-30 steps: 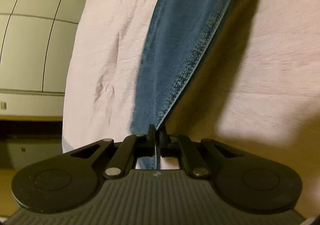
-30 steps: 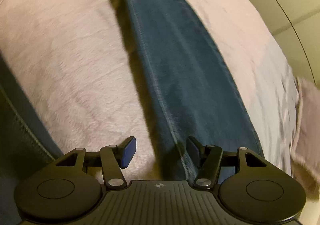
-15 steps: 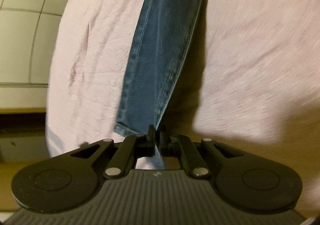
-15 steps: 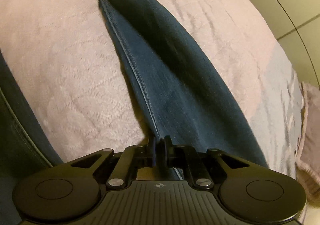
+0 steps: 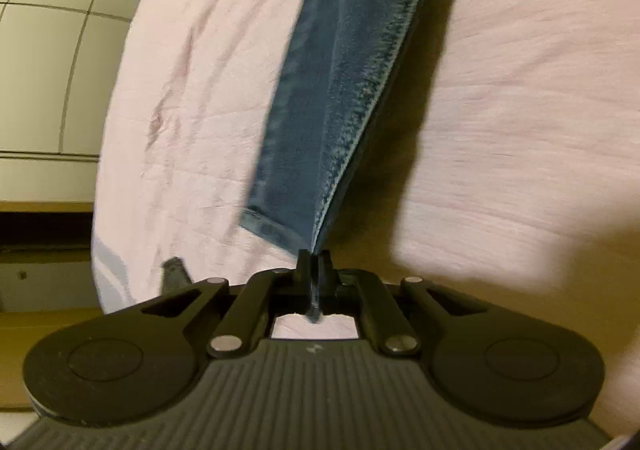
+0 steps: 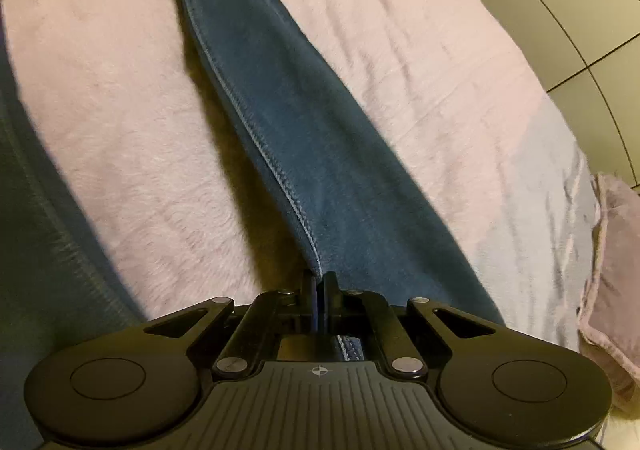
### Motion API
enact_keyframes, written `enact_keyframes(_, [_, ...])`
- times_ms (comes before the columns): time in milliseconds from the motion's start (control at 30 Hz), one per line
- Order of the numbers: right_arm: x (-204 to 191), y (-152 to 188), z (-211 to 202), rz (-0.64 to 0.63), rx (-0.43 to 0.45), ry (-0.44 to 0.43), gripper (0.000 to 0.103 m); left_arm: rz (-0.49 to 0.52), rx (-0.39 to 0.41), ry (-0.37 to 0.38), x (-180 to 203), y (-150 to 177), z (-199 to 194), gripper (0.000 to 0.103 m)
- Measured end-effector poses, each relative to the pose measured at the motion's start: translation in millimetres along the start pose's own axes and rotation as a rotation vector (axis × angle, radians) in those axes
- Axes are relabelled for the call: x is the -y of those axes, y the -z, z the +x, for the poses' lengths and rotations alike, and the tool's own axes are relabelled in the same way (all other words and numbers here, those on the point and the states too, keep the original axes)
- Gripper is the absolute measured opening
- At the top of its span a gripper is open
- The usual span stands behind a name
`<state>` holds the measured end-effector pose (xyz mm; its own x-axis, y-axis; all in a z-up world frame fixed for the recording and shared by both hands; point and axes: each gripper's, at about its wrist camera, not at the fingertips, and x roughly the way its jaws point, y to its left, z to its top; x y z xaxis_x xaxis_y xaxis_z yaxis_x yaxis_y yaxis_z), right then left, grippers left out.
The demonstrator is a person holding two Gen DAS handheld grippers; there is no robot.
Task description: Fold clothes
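Note:
A blue denim trouser leg [image 5: 340,81] stretches away over a pale pink blanket [image 5: 520,109]. My left gripper [image 5: 314,262] is shut on the leg's seamed edge close to the hem, which hangs just left of the jaws. In the right wrist view the same jeans leg [image 6: 304,121] runs from the top of the picture down to my right gripper [image 6: 319,282], which is shut on the stitched seam. The cloth is lifted off the blanket and casts a dark shadow beside it. More denim [image 6: 36,250] lies along the left edge of that view.
The pink blanket [image 6: 120,129] covers a bed. Cream panelled cupboard doors [image 5: 48,29] stand beyond the bed's left side, and also [image 6: 580,1] at the upper right. A pink cushion [image 6: 612,270] lies at the bed's right edge. A small dark object [image 5: 174,270] sits near the left gripper.
My right gripper went from open around the leg to shut on its seam, then rose with the cloth. The left gripper stayed shut and shifted, so the hem now shows.

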<state>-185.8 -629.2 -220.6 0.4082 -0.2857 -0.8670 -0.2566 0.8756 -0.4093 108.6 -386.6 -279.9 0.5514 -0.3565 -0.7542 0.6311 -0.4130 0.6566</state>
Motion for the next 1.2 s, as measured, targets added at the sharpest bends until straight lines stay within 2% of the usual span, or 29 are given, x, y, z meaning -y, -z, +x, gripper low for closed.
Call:
enact_keyframes(133, [-15,12,-1,-0.062,-0.044,-0.029,0.001,0.009,-0.001,0.068,18,11,-18,0.003])
enact_keyframes(233, [-34,10,20,-0.147,-0.091,-0.031,0.002,-0.017,-0.069,0.109,17,24,-11,0.008])
enact_keyframes(300, [-41,8,23,-0.188,-0.095,-0.02,0.006,-0.089,-0.106,0.116,4,37,-6,0.014])
enact_keyframes(333, [-43,7,21,-0.194,-0.081,-0.016,0.011,-0.139,-0.118,0.12,-5,42,-3,0.016])
enact_keyframes(400, [-44,3,16,-0.176,-0.057,-0.019,0.029,-0.269,-0.117,0.128,-30,48,6,0.027])
enact_keyframes(433, [-45,0,13,-0.166,-0.049,-0.018,0.044,-0.33,-0.112,0.133,-42,50,12,0.028])
enact_keyframes(467, [-47,-2,10,-0.158,-0.042,-0.018,0.05,-0.379,-0.094,0.142,-54,48,20,0.03])
enact_keyframes(533, [-51,-5,5,-0.143,-0.038,-0.027,0.051,-0.461,-0.055,0.165,-76,41,40,0.036])
enact_keyframes(600, [-54,-8,0,-0.129,-0.037,-0.024,0.051,-0.495,-0.025,0.201,-91,28,63,0.039])
enact_keyframes(700, [-61,-6,-9,-0.088,-0.051,-0.016,0.051,-0.456,-0.013,0.236,-95,6,93,0.043])
enact_keyframes(833, [-66,9,-19,0.0,-0.109,-0.001,0.051,-0.354,-0.053,0.229,-83,-8,124,0.046])
enact_keyframes(900, [-66,20,-24,0.059,-0.141,0.013,0.051,-0.321,-0.06,0.197,-78,-10,129,0.054])
enact_keyframes(1000, [-64,39,-33,0.183,-0.195,0.022,0.051,-0.302,-0.079,0.173,-74,-13,130,0.055])
enact_keyframes(1100, [-53,60,-52,0.37,-0.238,0.049,0.051,-0.28,-0.108,0.148,-75,-18,119,0.049])
enact_keyframes(1200, [-33,96,-76,0.643,-0.28,0.087,0.051,-0.261,-0.105,0.073,-72,-25,96,0.043])
